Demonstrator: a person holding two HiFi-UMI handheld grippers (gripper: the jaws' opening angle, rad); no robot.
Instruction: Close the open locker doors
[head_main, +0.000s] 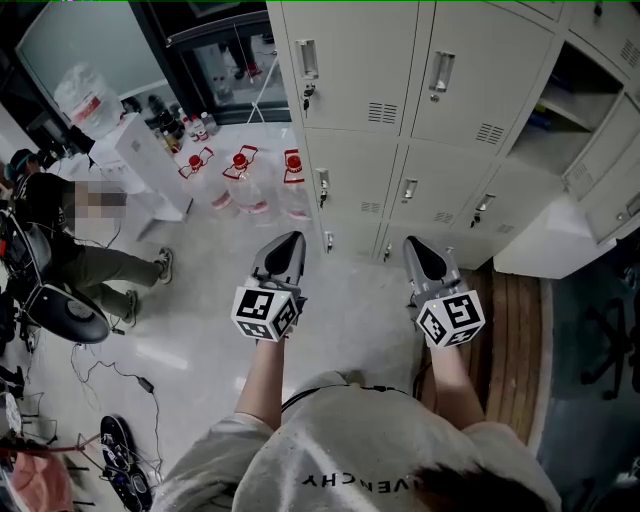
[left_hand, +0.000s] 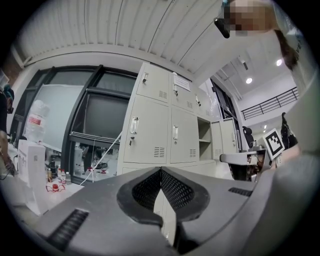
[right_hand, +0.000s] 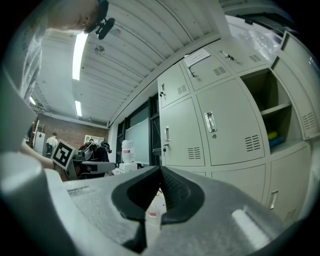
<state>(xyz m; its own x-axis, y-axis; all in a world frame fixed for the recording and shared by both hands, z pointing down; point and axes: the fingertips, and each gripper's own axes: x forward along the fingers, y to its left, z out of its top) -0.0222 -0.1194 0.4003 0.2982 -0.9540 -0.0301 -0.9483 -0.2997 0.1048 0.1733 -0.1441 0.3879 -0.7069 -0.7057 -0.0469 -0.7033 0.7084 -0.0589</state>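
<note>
A bank of pale grey lockers (head_main: 400, 110) stands ahead of me. Its right column has an open compartment (head_main: 580, 110) with a shelf inside, and an open door (head_main: 545, 240) swings out lower down. The open compartment also shows in the left gripper view (left_hand: 203, 137) and in the right gripper view (right_hand: 272, 110). My left gripper (head_main: 290, 240) and right gripper (head_main: 418, 245) are held side by side over the floor, pointing at the lockers and short of them. Both are shut with nothing between the jaws, as the left gripper (left_hand: 160, 170) and right gripper (right_hand: 160, 169) views show.
Large water bottles (head_main: 240, 180) with red caps stand on the floor left of the lockers, beside a white water dispenser (head_main: 150, 160). A person (head_main: 60, 250) sits at the far left among cables and gear. A wooden strip (head_main: 515, 330) runs along the floor at right.
</note>
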